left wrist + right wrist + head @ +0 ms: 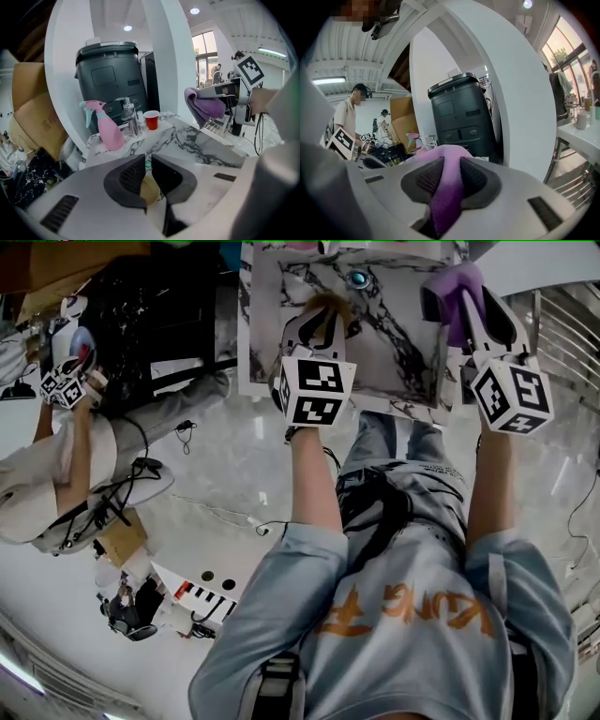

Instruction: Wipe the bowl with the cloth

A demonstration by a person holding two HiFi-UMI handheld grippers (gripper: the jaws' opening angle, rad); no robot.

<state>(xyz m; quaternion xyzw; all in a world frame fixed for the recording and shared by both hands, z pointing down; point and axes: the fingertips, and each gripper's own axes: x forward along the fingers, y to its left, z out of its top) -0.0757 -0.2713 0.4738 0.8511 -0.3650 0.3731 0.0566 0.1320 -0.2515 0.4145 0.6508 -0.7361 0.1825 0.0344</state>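
Note:
My left gripper (323, 322) is shut on the rim of a tan bowl (331, 304) and holds it over the marble counter (394, 352). In the left gripper view the bowl's pale edge (150, 190) is pinched between the dark pads (132, 174); most of the bowl is hidden. My right gripper (467, 298) is shut on a purple cloth (448, 289) at the counter's right edge, apart from the bowl. The cloth (446, 190) bulges up between the right jaws and hangs below them. From the left gripper's side the cloth (206, 104) hangs off the right gripper (230, 96).
On the counter stand a pink spray bottle (109, 130), a metal tap (131, 117), a red cup (151, 119) and a small teal object (358, 278). A dark bin (112, 77) is behind, a wire rack (219, 126) to the right. Another person (66, 456) stands at left.

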